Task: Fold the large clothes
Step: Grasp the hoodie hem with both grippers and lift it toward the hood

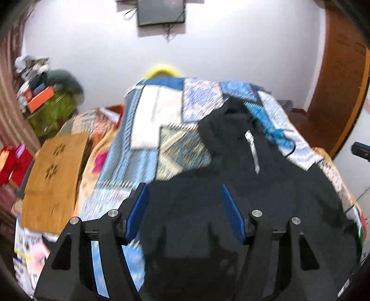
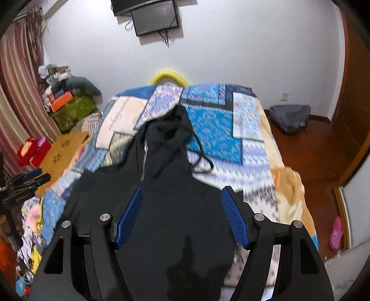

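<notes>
Black hooded garment with a silver zipper lies spread on the bed with the blue patchwork quilt, hood toward the far end, drawstring looped on the quilt to its right. Left claw has its jaws apart, nothing between the blue pads, hovering above the dark fabric. Right claw likewise stands wide with nothing gripped, above the garment's near part. In the right view the garment's right edge sits well inside the bed's edge; bare quilt beyond it. Brown wood floor is free right of the bed, a grey bag near the white wall. Left side is crowded: tan wooden board with paw cutouts, red boxes, clutter pile. Dark wall screen above. No readable writing; frames blurred.
</notes>
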